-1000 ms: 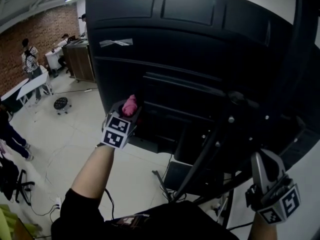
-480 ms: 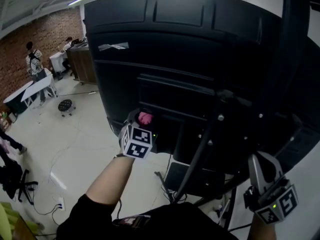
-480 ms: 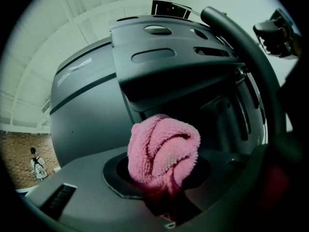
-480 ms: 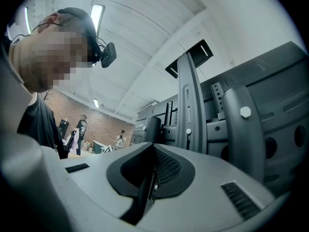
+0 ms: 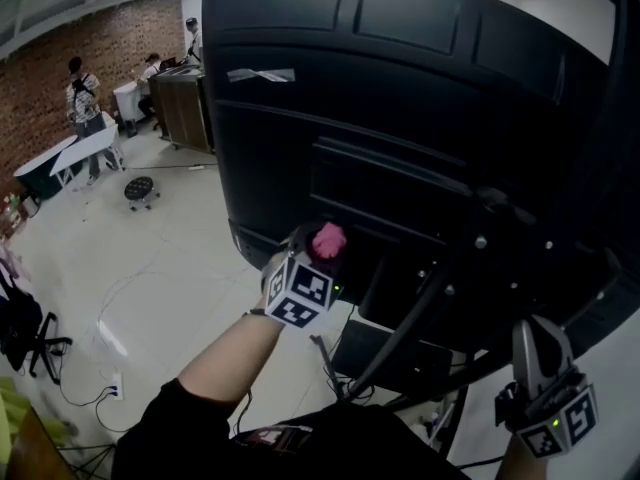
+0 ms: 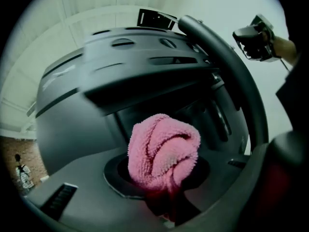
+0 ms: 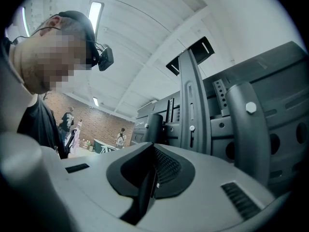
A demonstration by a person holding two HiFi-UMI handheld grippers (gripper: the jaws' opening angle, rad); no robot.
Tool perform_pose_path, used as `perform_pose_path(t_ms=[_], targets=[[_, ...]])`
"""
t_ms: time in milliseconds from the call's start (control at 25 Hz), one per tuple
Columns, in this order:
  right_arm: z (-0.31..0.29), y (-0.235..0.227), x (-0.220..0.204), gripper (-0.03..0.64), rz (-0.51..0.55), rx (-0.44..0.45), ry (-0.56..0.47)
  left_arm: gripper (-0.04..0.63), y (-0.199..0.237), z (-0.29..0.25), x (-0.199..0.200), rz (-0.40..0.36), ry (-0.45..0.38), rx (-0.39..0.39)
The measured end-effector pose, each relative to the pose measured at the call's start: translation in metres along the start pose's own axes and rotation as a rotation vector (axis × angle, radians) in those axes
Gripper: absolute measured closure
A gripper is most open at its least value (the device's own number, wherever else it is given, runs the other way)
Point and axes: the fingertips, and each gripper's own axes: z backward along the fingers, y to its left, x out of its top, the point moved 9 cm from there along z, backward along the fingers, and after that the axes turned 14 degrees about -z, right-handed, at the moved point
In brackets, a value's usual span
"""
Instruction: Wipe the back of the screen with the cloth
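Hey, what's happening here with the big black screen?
A person is cleaning the back of the screen. The left gripper is shut on a pink cloth, held against or close to the lower part of the panel. The right gripper hangs low beside the stand, shut and empty.

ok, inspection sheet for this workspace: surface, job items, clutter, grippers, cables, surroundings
Surface: black screen back, upright on a stand; strip of tape near its top.
Job's things: pink cloth, bunched, by the screen's lower part; contact unclear.
Clutter: nothing seen.
Grippers: left gripper shut on the cloth; right gripper shut, empty, held low at the right.
Cables: cable loose on the floor.
Surroundings: brick wall, people at desks, round stool.
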Motion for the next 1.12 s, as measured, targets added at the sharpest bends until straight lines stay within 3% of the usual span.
perform_pose_path(t_ms=[80,160,240,320,520,640,880,920,1120], targets=[[-0.012,0.000,-0.002,0.615,-0.001,0.007,0.011,0.460,0.060,0.036,-0.082,0.136,0.076,0.150],[-0.022,0.004,-0.006,0.615,0.001,0.008,0.030,0.460,0.107,0.056,-0.160,0.339,0.132,0.294],[-0.028,0.012,-0.010,0.615,0.003,0.008,0.047,0.460,0.125,0.061,-0.206,0.560,0.118,0.376],[-0.032,0.019,-0.012,0.615,0.007,0.005,0.059,0.459,0.127,0.053,-0.223,0.691,0.086,0.407],[-0.032,0.022,-0.013,0.615,0.011,-0.012,0.066,0.473,0.089,0.016,-0.219,0.608,0.149,0.351],[-0.026,0.016,-0.012,0.615,0.002,-0.023,0.056,0.472,0.044,0.001,-0.210,0.583,0.178,0.268],[-0.011,0.000,-0.017,0.615,-0.033,-0.022,0.035,0.466,-0.034,-0.020,-0.145,0.405,0.153,0.091],[-0.008,-0.002,-0.017,0.615,-0.039,-0.021,0.031,0.506,-0.043,-0.023,-0.137,0.392,0.160,0.084],[0.012,-0.026,-0.014,0.615,-0.063,-0.022,0.004,0.504,-0.057,-0.022,-0.129,0.447,0.180,0.081]])
